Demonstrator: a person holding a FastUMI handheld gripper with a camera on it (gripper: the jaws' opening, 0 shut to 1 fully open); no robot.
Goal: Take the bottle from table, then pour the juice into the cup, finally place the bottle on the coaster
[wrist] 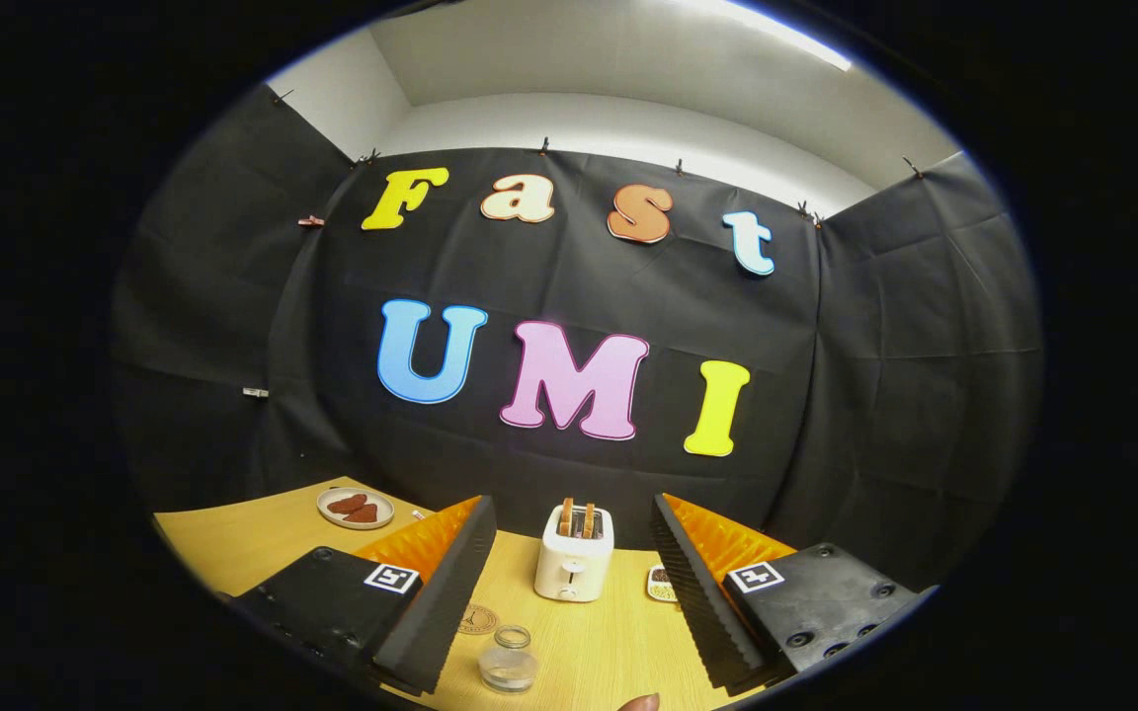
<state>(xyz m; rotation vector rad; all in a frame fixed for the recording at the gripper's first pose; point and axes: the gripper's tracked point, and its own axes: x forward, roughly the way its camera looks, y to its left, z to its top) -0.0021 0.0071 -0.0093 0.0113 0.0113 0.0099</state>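
Note:
My gripper (pixel 571 506) is open, its two fingers spread wide above the wooden table (pixel 263 538) with nothing between them. Low between the fingers, close to me, stands a small clear glass cup (pixel 508 660); I cannot tell what is in it. Just beyond it, by the left finger, a round brown coaster (pixel 477 619) lies flat on the table. A small pale item with a dark pattern (pixel 661 584) peeks out from behind the right finger, mostly hidden.
A white toaster (pixel 574 566) with two slices of toast sticking up stands ahead, between the fingers near the back wall. A plate (pixel 355 508) with reddish-brown pieces sits at the far left. A person's fingertip (pixel 640 702) shows nearest to me.

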